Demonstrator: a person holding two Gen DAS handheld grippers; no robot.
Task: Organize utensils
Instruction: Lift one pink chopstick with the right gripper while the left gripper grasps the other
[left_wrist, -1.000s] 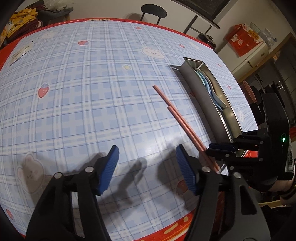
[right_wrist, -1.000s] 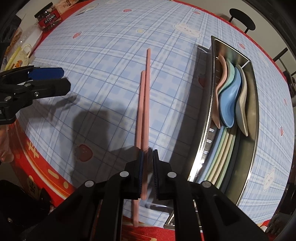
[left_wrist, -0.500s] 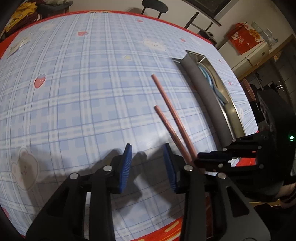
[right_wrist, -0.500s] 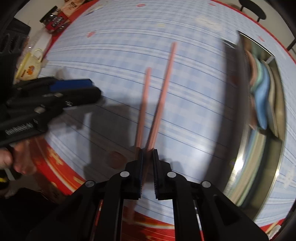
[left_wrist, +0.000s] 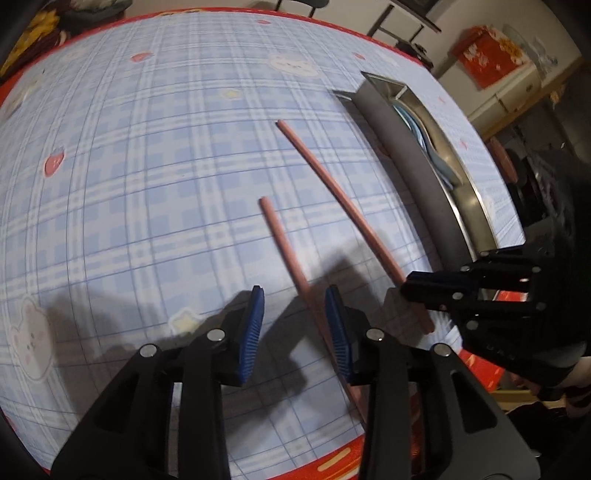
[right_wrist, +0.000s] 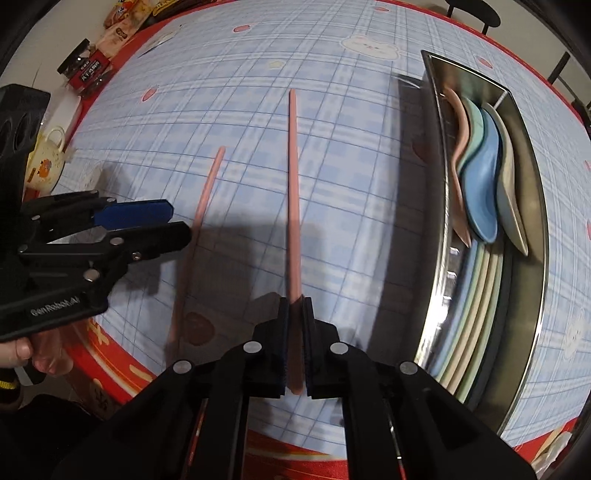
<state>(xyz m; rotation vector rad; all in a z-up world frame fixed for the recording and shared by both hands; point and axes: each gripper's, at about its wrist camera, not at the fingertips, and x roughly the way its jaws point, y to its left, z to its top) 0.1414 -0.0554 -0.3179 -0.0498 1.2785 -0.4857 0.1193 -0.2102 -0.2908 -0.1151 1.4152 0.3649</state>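
Note:
Two pink chopsticks lie apart on the blue plaid tablecloth. My right gripper (right_wrist: 294, 302) is shut on the near end of one pink chopstick (right_wrist: 293, 184), whose tip points away across the table. The other pink chopstick (left_wrist: 280, 243) runs between the blue pads of my left gripper (left_wrist: 293, 295), close to the right pad. Those jaws are opening and the pads do not press on it. In the right wrist view the left gripper (right_wrist: 179, 221) hovers beside that chopstick (right_wrist: 207, 188). The right gripper (left_wrist: 410, 288) shows at the right of the left wrist view.
A steel tray (right_wrist: 528, 295) on the right holds pastel spoons (right_wrist: 480, 192) and several pastel chopsticks (right_wrist: 476, 295). A jar (right_wrist: 86, 70), a mug (right_wrist: 48, 162) and snack packs stand at the table's far left. The red table edge (right_wrist: 122, 369) runs close below both grippers.
The two chopsticks lay side by side and have spread apart. My left gripper narrowed and came down over the left chopstick. The right gripper stays shut on the other one.

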